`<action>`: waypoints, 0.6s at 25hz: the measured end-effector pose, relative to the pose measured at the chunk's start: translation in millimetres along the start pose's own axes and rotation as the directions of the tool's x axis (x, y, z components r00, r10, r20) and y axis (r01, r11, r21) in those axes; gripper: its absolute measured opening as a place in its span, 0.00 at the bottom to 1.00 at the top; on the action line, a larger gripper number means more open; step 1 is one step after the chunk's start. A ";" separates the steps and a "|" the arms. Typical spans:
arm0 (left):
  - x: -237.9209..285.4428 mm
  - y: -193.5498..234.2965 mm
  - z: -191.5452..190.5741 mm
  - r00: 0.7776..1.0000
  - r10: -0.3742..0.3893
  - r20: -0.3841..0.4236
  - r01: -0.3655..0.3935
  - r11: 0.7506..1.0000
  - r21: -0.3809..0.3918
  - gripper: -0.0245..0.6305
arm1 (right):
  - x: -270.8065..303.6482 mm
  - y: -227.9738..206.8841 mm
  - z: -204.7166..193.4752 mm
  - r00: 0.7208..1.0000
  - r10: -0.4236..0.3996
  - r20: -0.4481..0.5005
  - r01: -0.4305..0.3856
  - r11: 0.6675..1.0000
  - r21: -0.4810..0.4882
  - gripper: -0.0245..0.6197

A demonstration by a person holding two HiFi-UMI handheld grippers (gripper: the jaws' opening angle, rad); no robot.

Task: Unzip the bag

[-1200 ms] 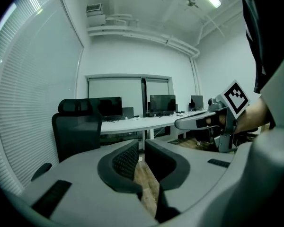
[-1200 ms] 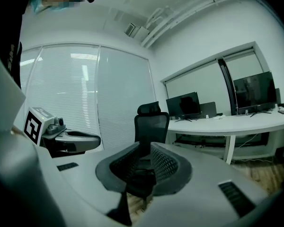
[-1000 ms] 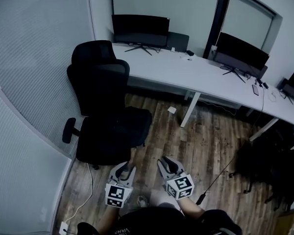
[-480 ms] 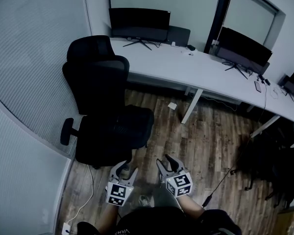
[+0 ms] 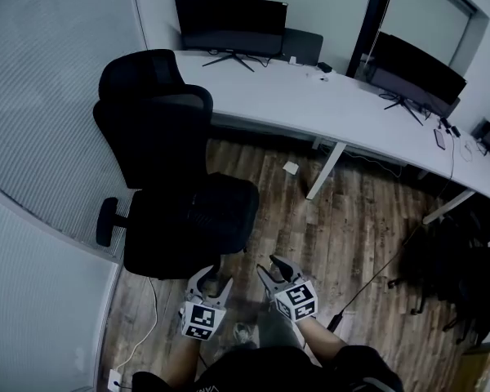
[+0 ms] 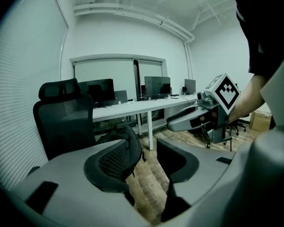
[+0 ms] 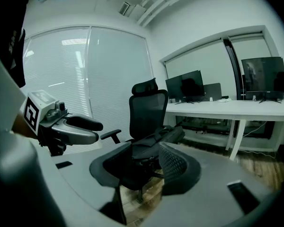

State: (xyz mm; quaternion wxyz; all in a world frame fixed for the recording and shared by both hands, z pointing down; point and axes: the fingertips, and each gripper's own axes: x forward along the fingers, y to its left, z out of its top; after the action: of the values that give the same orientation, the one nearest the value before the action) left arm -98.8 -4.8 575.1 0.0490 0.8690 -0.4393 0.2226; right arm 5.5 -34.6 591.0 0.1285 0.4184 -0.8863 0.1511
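A black bag lies on the seat of a black office chair; the right gripper view shows the bag stretched across the seat. My left gripper and right gripper hover side by side over the wood floor, just in front of the chair and apart from the bag. Both have just been opening their jaws, which now stand wide with nothing between them. The left gripper view looks past its own jaws at the bag and the right gripper. The right gripper view has the left gripper at its left.
A long white desk with monitors runs behind the chair. Blinds cover the curved wall at the left. A thin cable crosses the floor at the right, near dark chairs. A white cord trails at the lower left.
Both grippers' jaws have spread apart. The chair now sits lower and closer to the grippers in the head view.
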 end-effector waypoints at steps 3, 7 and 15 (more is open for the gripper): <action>20.0 6.8 -11.3 1.000 -0.008 -0.027 0.008 1.000 0.007 0.34 | 22.0 -14.8 -11.7 0.999 0.014 -0.029 -0.014 1.000 0.001 0.28; 40.9 18.1 -24.2 0.999 -0.014 -0.044 0.015 1.000 0.007 0.35 | 49.8 -27.8 -26.7 0.997 0.048 -0.064 -0.047 0.999 0.004 0.28; 79.5 37.9 -54.6 0.997 -0.023 -0.077 0.024 0.999 0.020 0.37 | 106.4 -45.9 -71.2 0.980 0.120 -0.158 -0.121 0.993 0.003 0.28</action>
State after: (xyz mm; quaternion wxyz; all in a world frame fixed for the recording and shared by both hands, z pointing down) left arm -106.3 -71.5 654.0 0.0591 0.8653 -0.4244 0.2599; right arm -17.2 -110.4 701.6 0.1905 0.3502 -0.8976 0.1884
